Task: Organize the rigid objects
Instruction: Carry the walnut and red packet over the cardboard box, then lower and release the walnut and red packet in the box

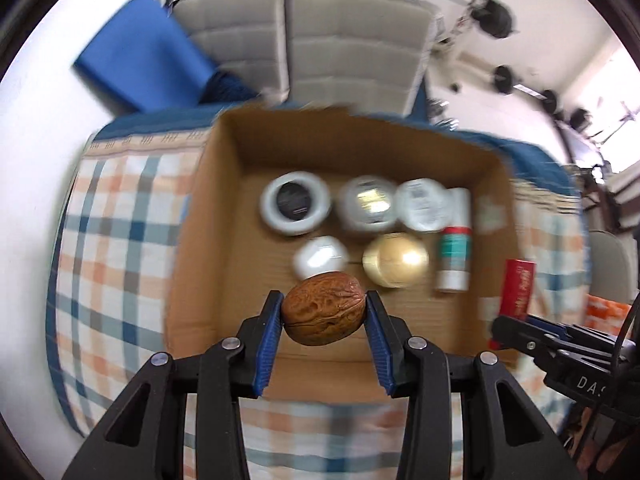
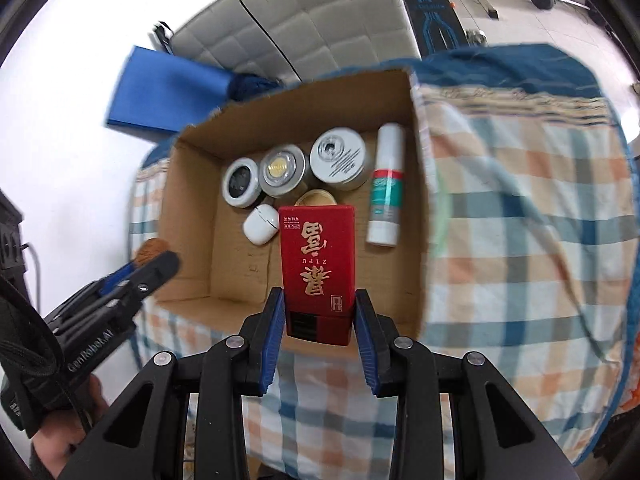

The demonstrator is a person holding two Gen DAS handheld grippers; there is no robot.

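My left gripper is shut on a brown walnut and holds it above the near part of an open cardboard box. My right gripper is shut on a red box with gold characters, held above the box's near edge. In the box lie three round tins, a white earbud case, a gold round lid and a white and green tube. The left gripper with the walnut shows at the left of the right wrist view.
The box stands on a checked cloth with a dark blue border. A blue folder and grey padded cushions lie behind it. Gym weights stand on the floor at the right. White wall is at the left.
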